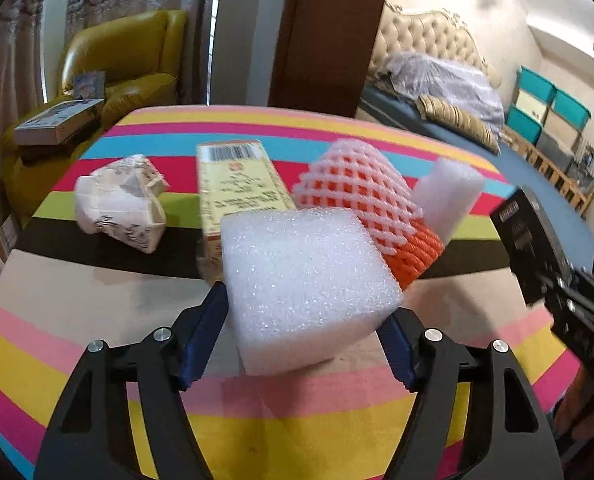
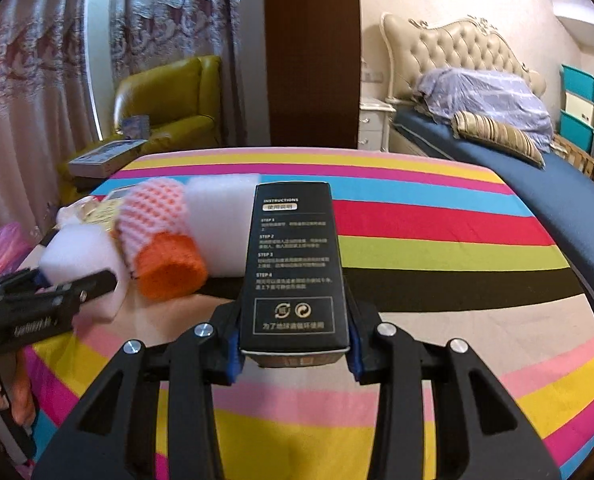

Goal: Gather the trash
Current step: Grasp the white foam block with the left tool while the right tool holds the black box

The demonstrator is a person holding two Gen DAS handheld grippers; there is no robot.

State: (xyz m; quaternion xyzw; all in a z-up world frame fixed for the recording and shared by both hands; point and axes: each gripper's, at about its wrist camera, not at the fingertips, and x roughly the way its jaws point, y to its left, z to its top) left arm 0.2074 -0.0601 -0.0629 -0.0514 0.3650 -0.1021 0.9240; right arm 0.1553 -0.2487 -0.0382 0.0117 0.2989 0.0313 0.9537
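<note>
My left gripper (image 1: 303, 320) is shut on a white foam block (image 1: 305, 280) and holds it above the striped table (image 1: 97, 300). My right gripper (image 2: 293, 332) is shut on a black box (image 2: 293, 264) with printed instructions. On the table behind lie a crumpled white carton (image 1: 125, 200), a yellow box (image 1: 241, 184), a pink and orange foam net sleeve (image 1: 373, 208) and a white foam sheet (image 1: 449, 196). The right wrist view shows the foam block (image 2: 85, 260), the net sleeve (image 2: 161, 240) and the foam sheet (image 2: 221, 220) at left.
A yellow armchair (image 1: 129, 60) with boxes (image 1: 57, 120) stands behind the table at left. A bed (image 2: 537, 176) with a pillow lies at right. A brown post (image 2: 313, 52) stands behind the table. Teal storage bins (image 1: 545, 108) are at far right.
</note>
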